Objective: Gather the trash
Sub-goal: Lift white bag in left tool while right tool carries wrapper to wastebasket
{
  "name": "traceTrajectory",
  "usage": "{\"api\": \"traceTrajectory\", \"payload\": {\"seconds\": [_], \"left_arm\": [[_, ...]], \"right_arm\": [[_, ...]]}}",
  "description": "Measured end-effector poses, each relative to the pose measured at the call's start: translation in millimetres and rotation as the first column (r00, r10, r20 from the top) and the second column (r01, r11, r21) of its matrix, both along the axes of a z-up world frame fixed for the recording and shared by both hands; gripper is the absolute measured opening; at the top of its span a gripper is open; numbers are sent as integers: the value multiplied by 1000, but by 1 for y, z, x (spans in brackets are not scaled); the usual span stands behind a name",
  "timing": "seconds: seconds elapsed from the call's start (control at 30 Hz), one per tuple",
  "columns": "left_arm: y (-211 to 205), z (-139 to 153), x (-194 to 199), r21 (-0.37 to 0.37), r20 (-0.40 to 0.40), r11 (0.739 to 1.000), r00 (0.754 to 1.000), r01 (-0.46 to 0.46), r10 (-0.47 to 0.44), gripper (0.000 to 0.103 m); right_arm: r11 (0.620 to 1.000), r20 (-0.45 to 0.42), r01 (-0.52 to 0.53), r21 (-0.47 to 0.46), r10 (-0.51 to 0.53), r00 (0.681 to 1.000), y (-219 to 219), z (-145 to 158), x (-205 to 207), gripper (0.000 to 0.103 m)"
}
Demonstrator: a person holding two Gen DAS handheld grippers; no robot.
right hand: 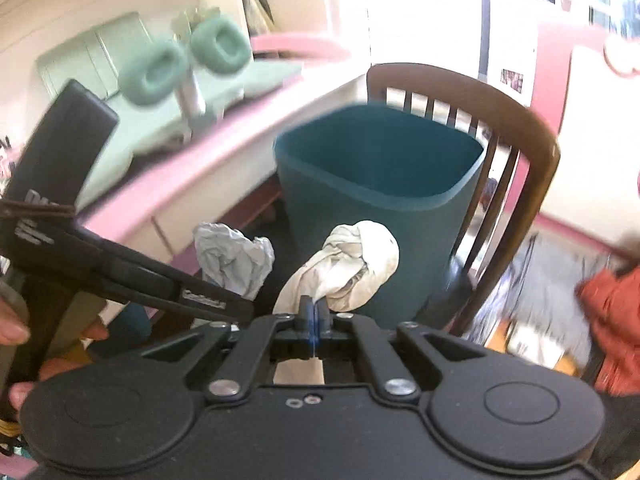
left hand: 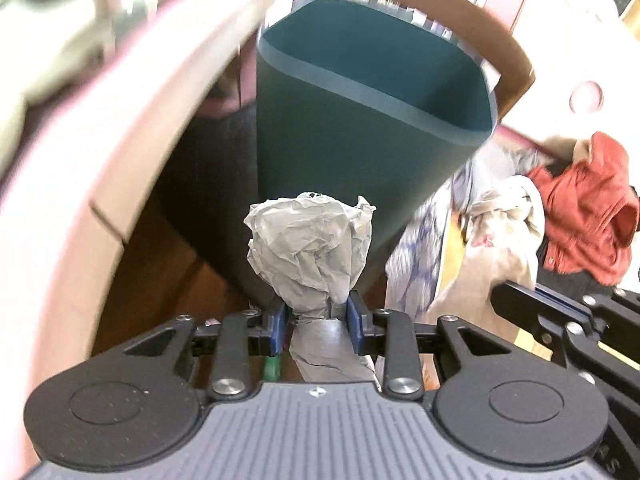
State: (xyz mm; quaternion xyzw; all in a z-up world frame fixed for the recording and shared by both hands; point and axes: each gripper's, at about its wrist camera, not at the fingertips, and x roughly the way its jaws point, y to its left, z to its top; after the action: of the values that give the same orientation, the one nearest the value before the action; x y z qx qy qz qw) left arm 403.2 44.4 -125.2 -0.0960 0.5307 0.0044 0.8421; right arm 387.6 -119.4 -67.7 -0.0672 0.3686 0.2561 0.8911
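Left gripper (left hand: 316,316) is pinching a crumpled gray paper wad (left hand: 308,248) by its twisted end, and the right gripper (right hand: 315,312) has its jaws pressed together on a scrunched cream rag (right hand: 352,268). Just beyond both sits the teal bin (right hand: 376,184), mouth open, backed by a wooden chair (right hand: 520,120). Pink desk (right hand: 192,176) to the left, red cloth (left hand: 588,208) off to the right.
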Motion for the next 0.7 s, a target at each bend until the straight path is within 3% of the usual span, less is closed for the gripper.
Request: {"api": "traceTrajectory", "payload": {"seconds": [0.27,0.43,0.7], "left_arm": [[-11,68,52,16,74,1000,997,6,-8,30],[-16,97,91,45,143,999,990,11,-17,30],[-26,78,143,136,152,991,988,-7,-14,30]], "right_arm": [[998,80,-15,-55,20,997,0,37,55,0],[997,109,-5,-72,12,994,-2,42,90,0],[997,86,21,-79,-14,996,-3,23,137,0]]}}
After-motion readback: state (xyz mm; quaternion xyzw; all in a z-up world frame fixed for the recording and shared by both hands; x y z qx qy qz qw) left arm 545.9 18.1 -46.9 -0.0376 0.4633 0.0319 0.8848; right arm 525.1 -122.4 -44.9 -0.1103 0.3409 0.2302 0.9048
